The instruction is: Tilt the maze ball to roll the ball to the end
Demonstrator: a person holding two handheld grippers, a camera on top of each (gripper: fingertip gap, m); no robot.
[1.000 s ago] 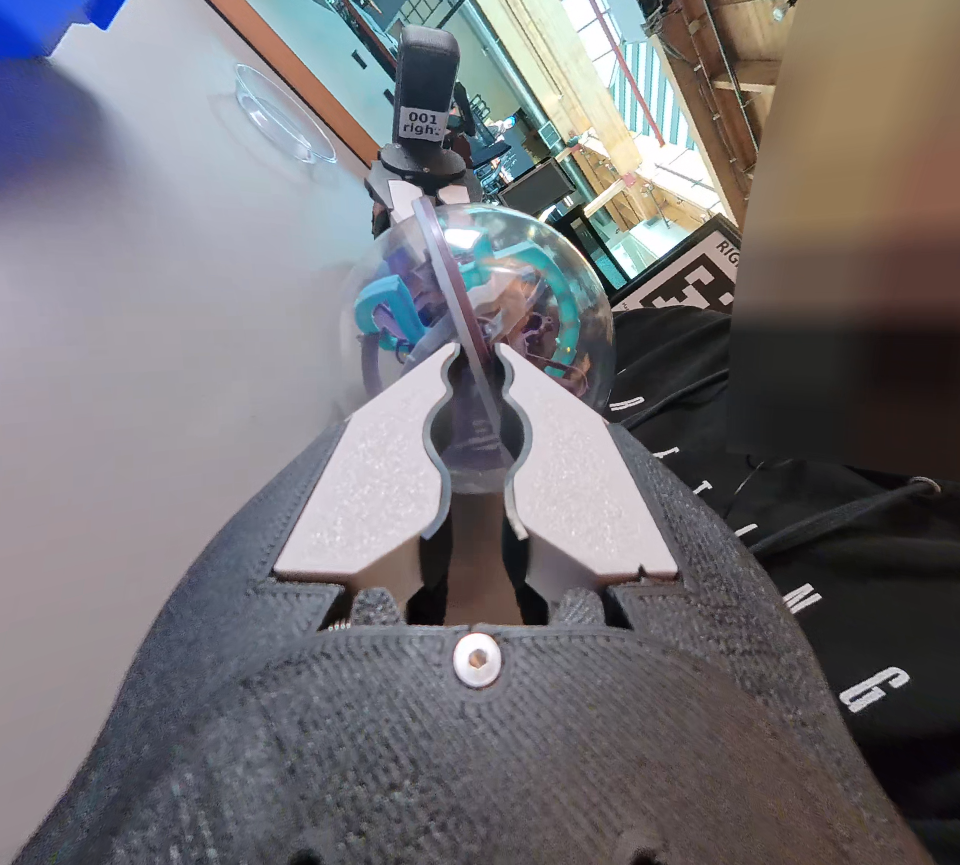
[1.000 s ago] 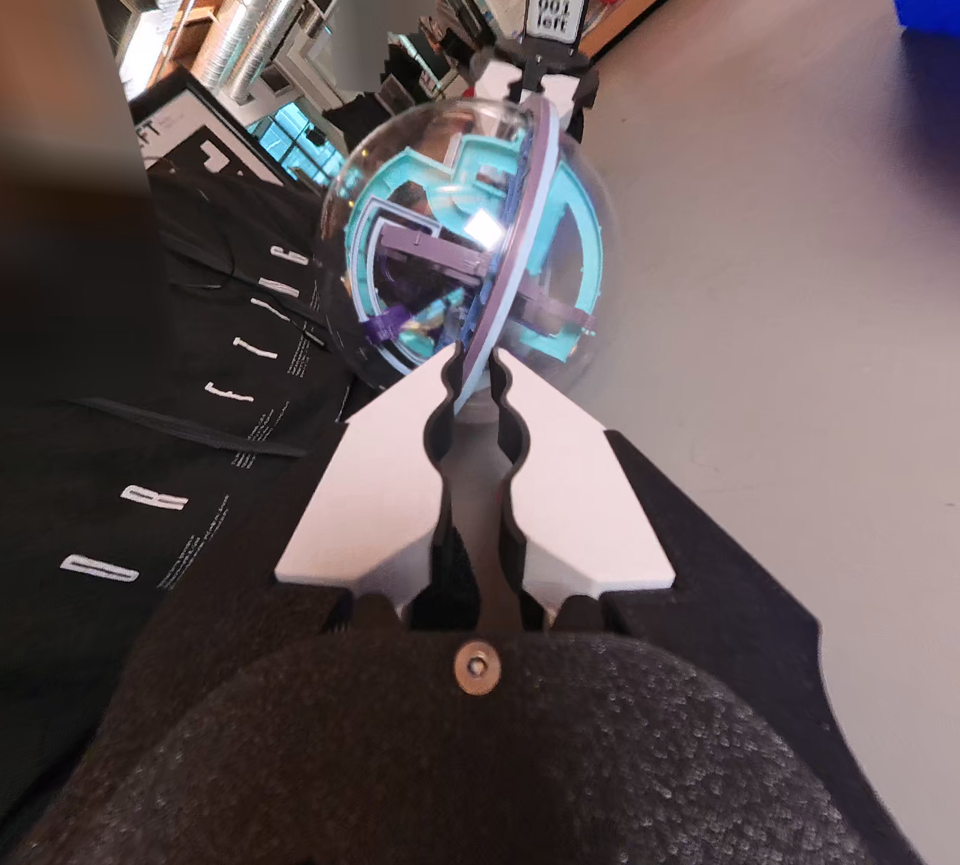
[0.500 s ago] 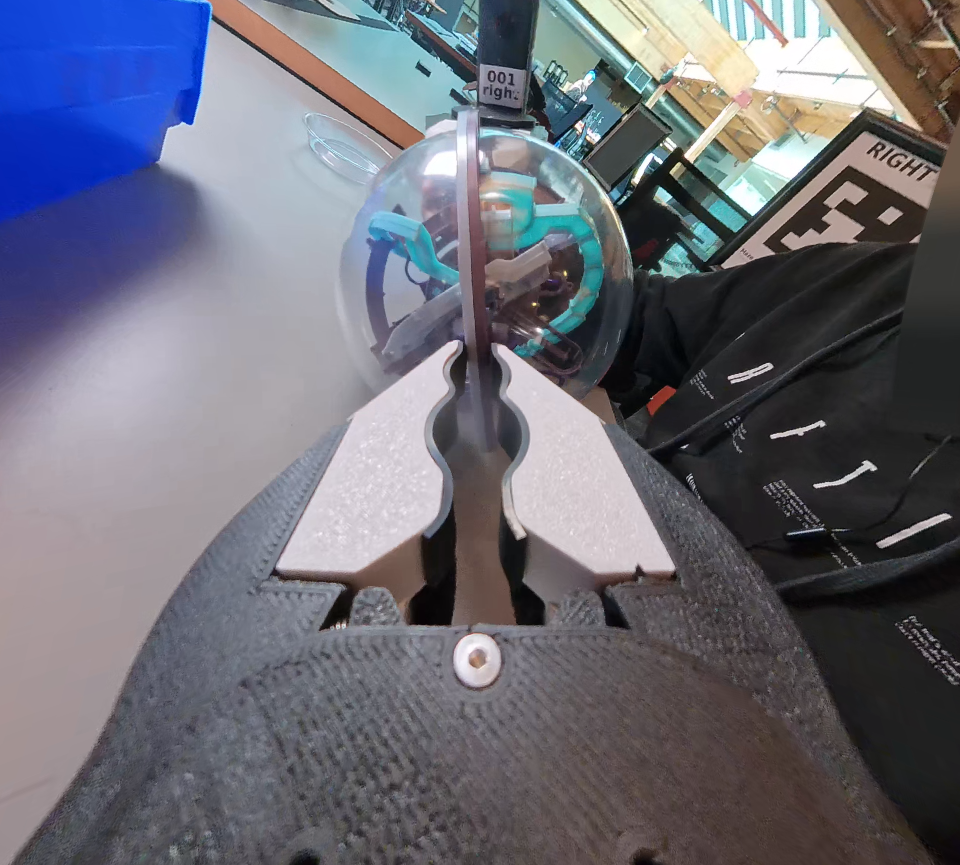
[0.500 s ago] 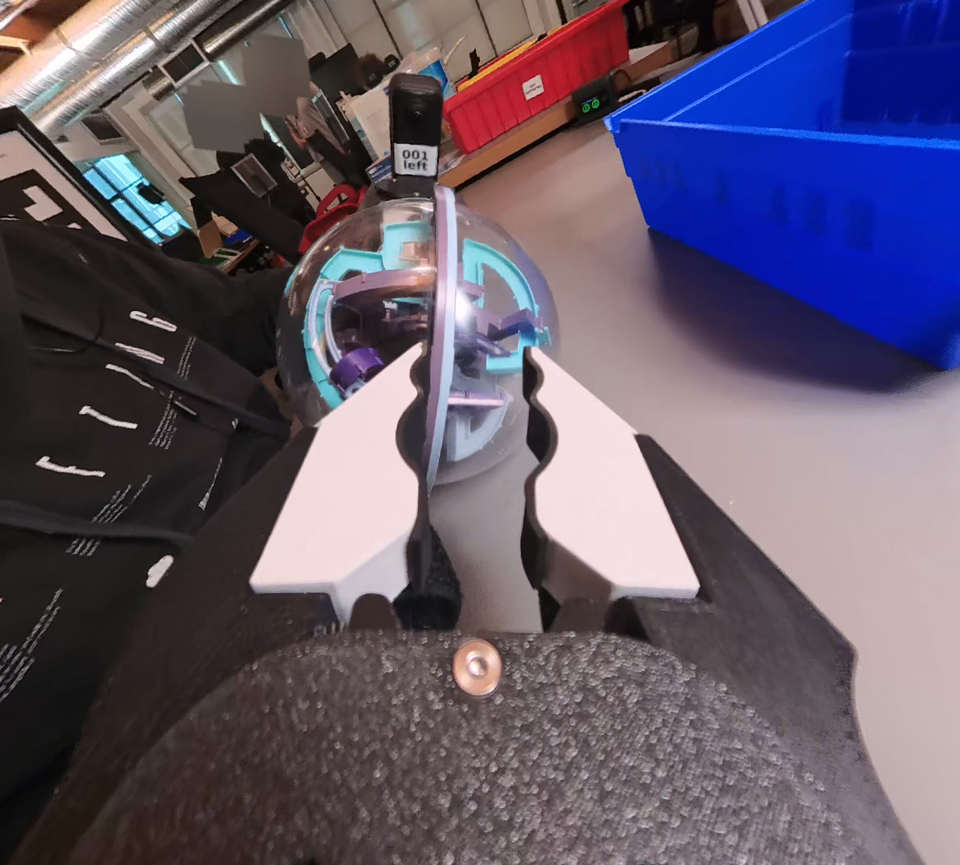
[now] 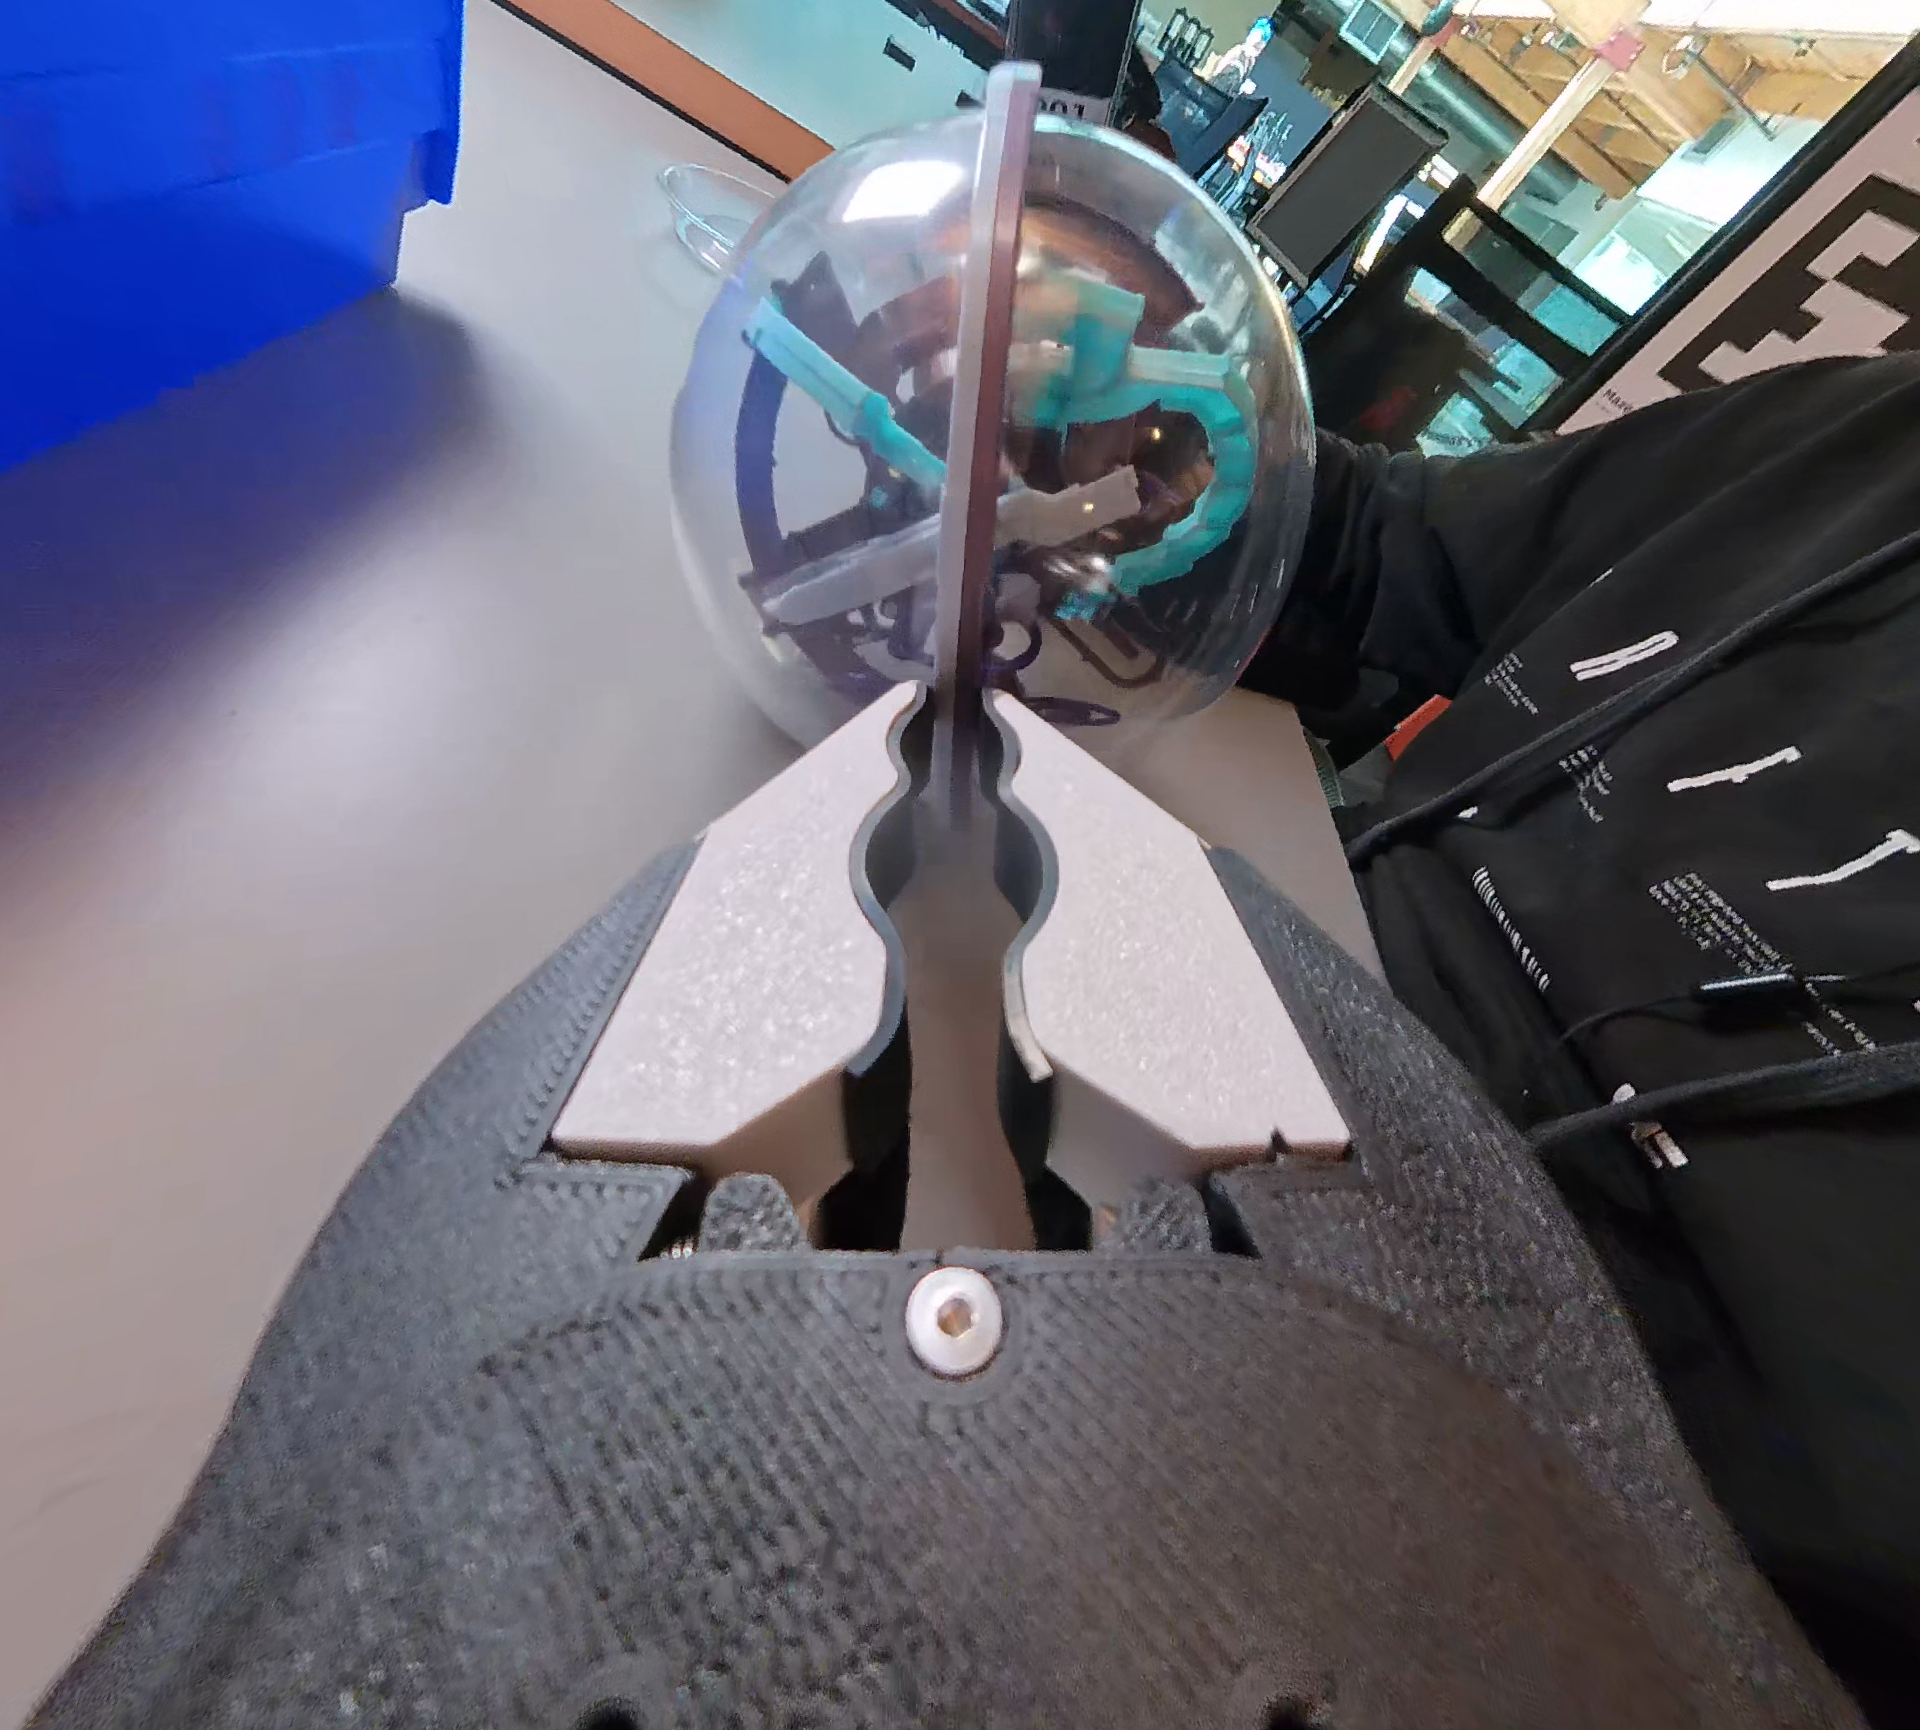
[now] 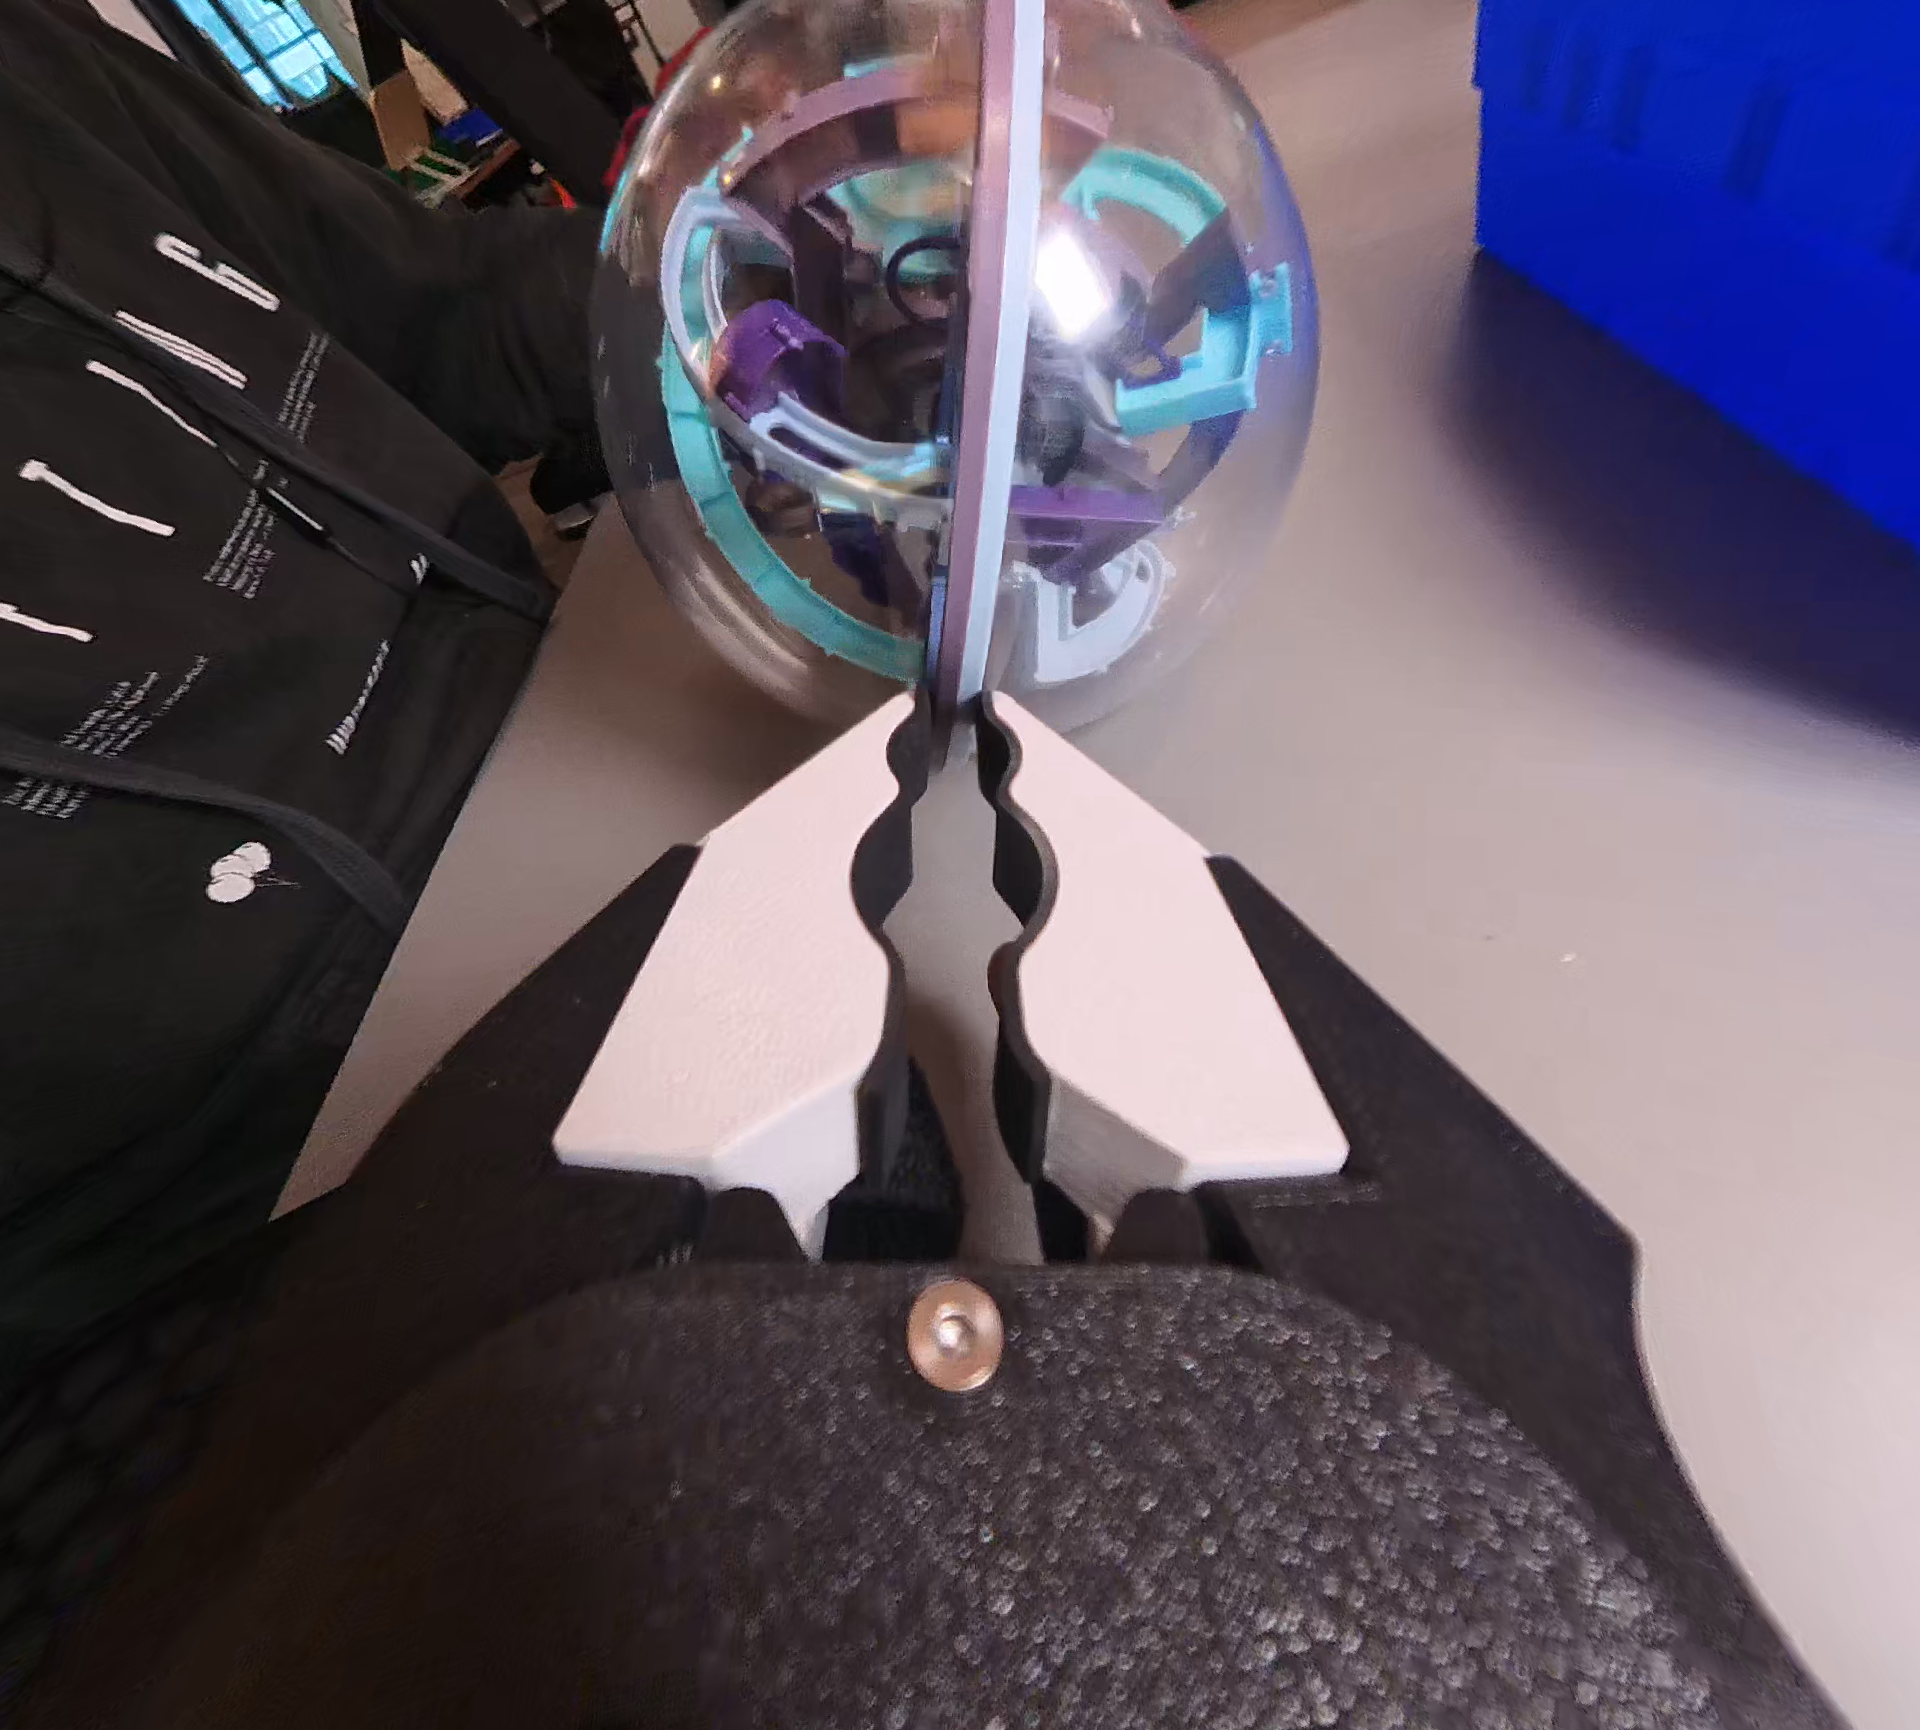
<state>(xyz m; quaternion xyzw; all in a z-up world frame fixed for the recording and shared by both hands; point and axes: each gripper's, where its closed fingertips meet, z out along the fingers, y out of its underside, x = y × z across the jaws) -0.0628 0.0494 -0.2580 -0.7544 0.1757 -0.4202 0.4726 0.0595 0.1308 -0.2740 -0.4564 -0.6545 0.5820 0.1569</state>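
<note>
The left gripper (image 5: 958, 706) and right gripper (image 6: 948, 706) each pinch the 1 maze ball (image 5: 992, 423)'s rim.

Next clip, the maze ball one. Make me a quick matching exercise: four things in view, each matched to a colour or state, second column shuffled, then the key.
Things:
1. maze ball
2. bin
3. left gripper
4. dish

Colour or state:
A. solid blue, standing on the table
B. shut on the ball's flat middle rim
C. clear sphere with teal and purple tracks inside
D. clear and shallow, lying beyond the ball near the table edge

Pairs: 1-C, 2-A, 3-B, 4-D
</note>
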